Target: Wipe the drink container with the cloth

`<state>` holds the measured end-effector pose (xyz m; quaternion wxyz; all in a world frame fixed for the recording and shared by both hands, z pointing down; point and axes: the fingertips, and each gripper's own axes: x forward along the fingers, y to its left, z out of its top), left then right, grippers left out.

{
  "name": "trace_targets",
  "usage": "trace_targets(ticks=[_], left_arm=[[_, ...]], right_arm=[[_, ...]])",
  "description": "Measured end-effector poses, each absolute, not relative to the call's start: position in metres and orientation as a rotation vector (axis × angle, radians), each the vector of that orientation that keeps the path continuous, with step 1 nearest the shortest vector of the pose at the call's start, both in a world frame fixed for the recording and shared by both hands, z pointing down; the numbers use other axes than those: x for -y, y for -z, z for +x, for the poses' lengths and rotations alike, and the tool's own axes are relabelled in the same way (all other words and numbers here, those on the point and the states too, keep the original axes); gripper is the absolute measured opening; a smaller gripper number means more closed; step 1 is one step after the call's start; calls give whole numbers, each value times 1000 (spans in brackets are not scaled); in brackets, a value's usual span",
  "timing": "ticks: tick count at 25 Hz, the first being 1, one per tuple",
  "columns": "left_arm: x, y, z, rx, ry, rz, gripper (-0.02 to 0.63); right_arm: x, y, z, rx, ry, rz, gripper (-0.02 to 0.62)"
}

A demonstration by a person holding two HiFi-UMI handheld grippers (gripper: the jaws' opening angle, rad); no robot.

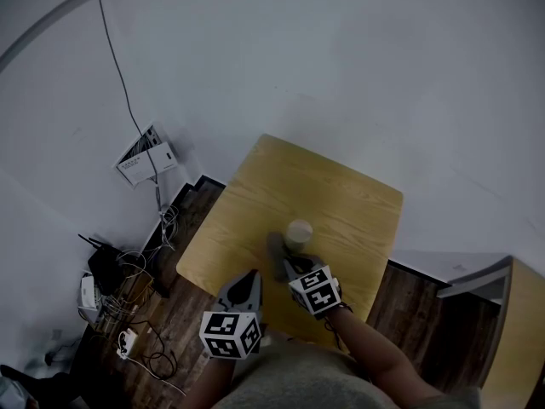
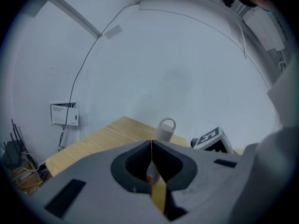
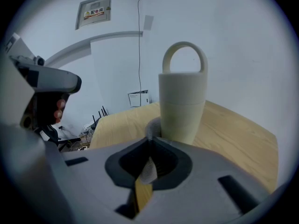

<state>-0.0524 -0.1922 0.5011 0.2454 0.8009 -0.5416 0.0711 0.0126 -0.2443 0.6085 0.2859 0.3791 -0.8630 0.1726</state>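
A pale drink container (image 1: 299,232) with a loop handle on its lid stands upright near the middle of the wooden table (image 1: 341,194). A grey cloth (image 1: 276,252) lies against its near left side. My right gripper (image 1: 294,269) is shut on the cloth's near end; in the right gripper view the cloth (image 3: 152,126) runs from the closed jaws of that gripper (image 3: 150,141) to the foot of the container (image 3: 182,101) just ahead. My left gripper (image 1: 245,286) hovers at the table's near edge, left of the right one. In its own view the left gripper (image 2: 152,143) is shut and holds nothing, the container (image 2: 165,129) beyond.
The table is small, with edges close on all sides. Dark wooden floor surrounds it. A tangle of cables and small devices (image 1: 119,284) lies on the floor at the left, below a wall box (image 1: 145,156). A light wooden cabinet (image 1: 519,331) stands at the right.
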Motion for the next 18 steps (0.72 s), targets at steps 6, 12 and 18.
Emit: trace_targets(ticks=[6,12,18], left_arm=[[189,-504,-55,1476,-205,2179,3],[187,-503,-50,1466,-212,2188,3],[177,-504,-43,1456,-231,2195,3]], right_arm=[[238,-619,14,2269,-498,1012,8],[230,-614,19,2285,-518,1026,8],[214,-586,25,2357,-499,1075,9]])
